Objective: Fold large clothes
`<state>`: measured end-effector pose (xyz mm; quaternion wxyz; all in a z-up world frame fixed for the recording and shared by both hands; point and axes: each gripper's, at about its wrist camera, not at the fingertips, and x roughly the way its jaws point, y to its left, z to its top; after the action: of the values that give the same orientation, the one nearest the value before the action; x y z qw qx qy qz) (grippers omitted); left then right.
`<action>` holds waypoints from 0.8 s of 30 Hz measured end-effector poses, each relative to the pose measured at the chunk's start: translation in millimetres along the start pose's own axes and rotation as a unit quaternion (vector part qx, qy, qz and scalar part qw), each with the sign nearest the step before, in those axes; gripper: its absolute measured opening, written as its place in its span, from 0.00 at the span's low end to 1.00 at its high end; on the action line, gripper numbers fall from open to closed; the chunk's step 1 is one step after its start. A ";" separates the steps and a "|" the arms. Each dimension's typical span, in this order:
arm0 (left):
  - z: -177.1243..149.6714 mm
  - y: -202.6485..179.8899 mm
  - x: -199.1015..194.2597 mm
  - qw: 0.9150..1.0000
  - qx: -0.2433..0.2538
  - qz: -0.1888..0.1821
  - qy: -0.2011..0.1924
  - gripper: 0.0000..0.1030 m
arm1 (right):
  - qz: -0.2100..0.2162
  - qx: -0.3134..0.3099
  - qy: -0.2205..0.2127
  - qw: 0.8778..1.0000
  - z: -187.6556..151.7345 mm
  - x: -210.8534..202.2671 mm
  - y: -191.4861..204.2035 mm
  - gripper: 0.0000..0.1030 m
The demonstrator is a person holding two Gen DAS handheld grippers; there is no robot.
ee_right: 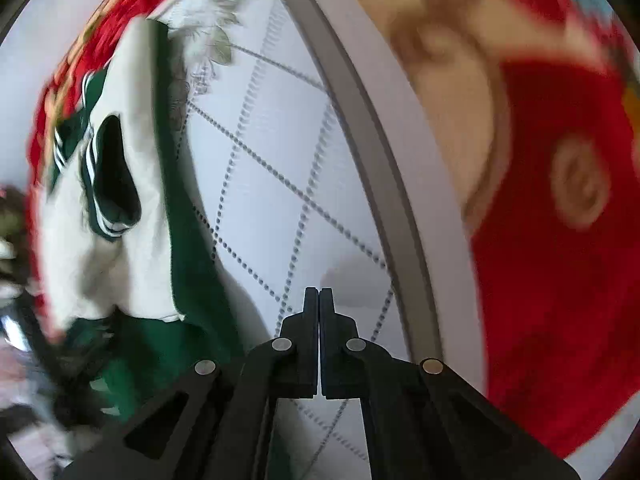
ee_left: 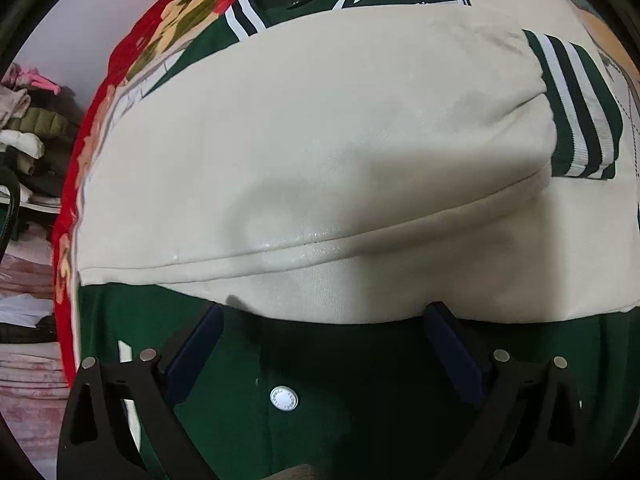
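A green varsity jacket [ee_left: 328, 364] with cream sleeves [ee_left: 312, 152] and striped green cuffs [ee_left: 576, 108] lies on a quilted white mattress [ee_right: 272, 184]. Both sleeves are folded across its body. My left gripper [ee_left: 324, 320] is open and empty, low over the green front by a white snap button [ee_left: 283, 399], its fingers at the edge of the near sleeve. In the right wrist view the jacket [ee_right: 132, 216] is at the left. My right gripper [ee_right: 319, 300] is shut and empty above the bare mattress, to the right of the jacket.
A red floral blanket [ee_right: 560, 280] lies on the mattress at the right and another stretch [ee_left: 132, 48] behind the jacket. A stack of folded clothes [ee_left: 28, 132] stands at the far left past the bed's edge.
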<state>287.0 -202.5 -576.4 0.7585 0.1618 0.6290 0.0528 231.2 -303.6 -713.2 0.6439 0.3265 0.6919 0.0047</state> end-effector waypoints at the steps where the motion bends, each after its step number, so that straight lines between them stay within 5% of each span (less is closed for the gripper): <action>1: 0.9 0.8 -1.5 1.000 -0.001 0.002 -0.001 1.00 | 0.017 -0.014 0.010 1.000 4.4 2.5 9.0 0.07; 2: 0.3 3.1 -7.4 1.000 -0.007 0.003 -0.005 1.00 | 0.030 -0.036 0.016 0.999 3.9 2.1 17.5 0.13; 4: 3.2 -0.6 -15.0 1.000 -0.013 0.005 -0.011 1.00 | 0.039 -0.081 0.022 0.996 3.7 4.0 35.7 0.64; 5: 3.4 -0.4 -18.1 1.000 -0.014 0.006 -0.015 1.00 | 0.037 -0.094 0.027 0.995 11.9 3.8 44.1 0.65; 6: 4.5 -2.0 -18.5 1.000 -0.013 0.009 -0.016 1.00 | 0.039 -0.104 0.037 0.993 12.4 9.8 48.4 0.65; 7: 5.3 -5.2 -16.3 1.000 -0.009 0.015 -0.015 1.00 | 0.024 -0.112 0.049 0.992 11.5 18.2 51.0 0.51; 9: 6.6 -11.0 -5.4 0.999 0.002 0.034 -0.005 1.00 | -0.003 -0.121 0.058 0.991 4.8 44.1 58.1 0.04; 16: 2.4 -17.6 -1.9 1.000 -0.004 0.025 0.000 1.00 | -0.075 -0.100 -0.032 0.992 -19.7 2.5 67.6 0.04; 20: 1.5 -16.0 -2.9 1.000 -0.010 0.011 0.007 1.00 | -0.104 -0.056 -0.016 0.993 -14.2 15.8 47.9 0.04; 24: 1.1 -14.0 -5.2 1.000 -0.004 0.014 0.005 1.00 | -0.075 -0.047 0.002 0.996 -9.1 4.9 36.9 0.05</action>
<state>285.3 -217.4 -575.7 0.7552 0.1672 0.6303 0.0669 239.8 -268.5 -700.2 0.6560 0.2434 0.7144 -0.0102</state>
